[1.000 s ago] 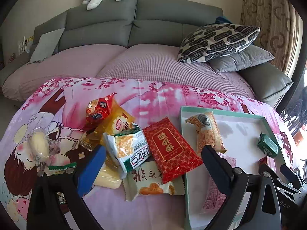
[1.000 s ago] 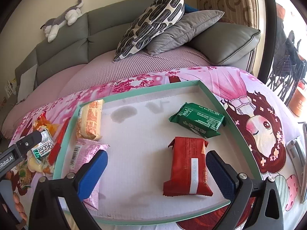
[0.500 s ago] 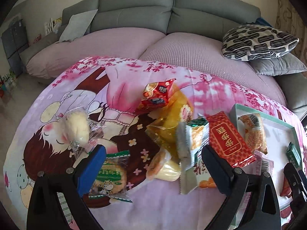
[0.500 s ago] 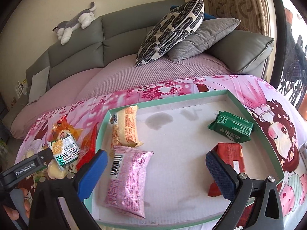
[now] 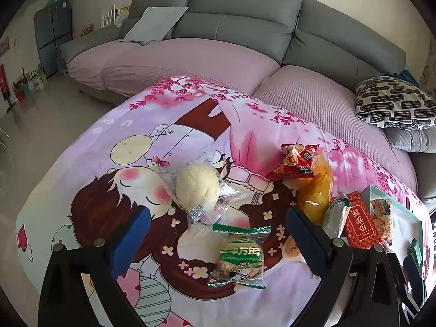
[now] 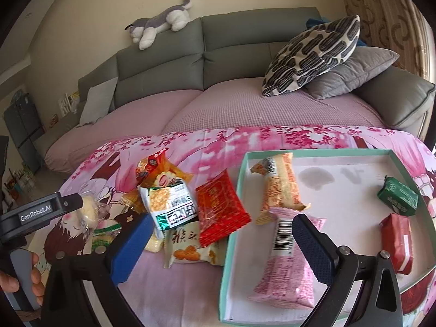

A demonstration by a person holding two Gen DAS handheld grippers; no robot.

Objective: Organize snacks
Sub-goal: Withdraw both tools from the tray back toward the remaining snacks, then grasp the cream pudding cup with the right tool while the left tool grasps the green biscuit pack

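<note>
My left gripper (image 5: 218, 242) is open and empty, above a green-edged cracker pack (image 5: 239, 256) and a clear-wrapped cream bun (image 5: 197, 188). A pile of snacks lies to its right: a red chip bag (image 5: 295, 162), a yellow bag (image 5: 316, 188) and a flat red packet (image 5: 361, 224). My right gripper (image 6: 220, 245) is open and empty, straddling the left wall of the teal tray (image 6: 231, 229). The tray holds an orange bar (image 6: 282, 186), a pink pack (image 6: 287, 261), a green pack (image 6: 397, 196) and a red pack (image 6: 397, 242). The flat red packet (image 6: 219, 208) lies just left of the tray.
The snacks lie on a pink cartoon-print cloth (image 5: 152, 147) over a table. A grey sofa (image 6: 218, 62) with cushions (image 6: 313, 54) stands behind. The left gripper's body (image 6: 38, 212) and a hand show at the left of the right wrist view.
My left gripper has swung left, from over the pile by the tray to over the bun and cracker pack. My right gripper has moved left, from over the tray's middle to its left wall.
</note>
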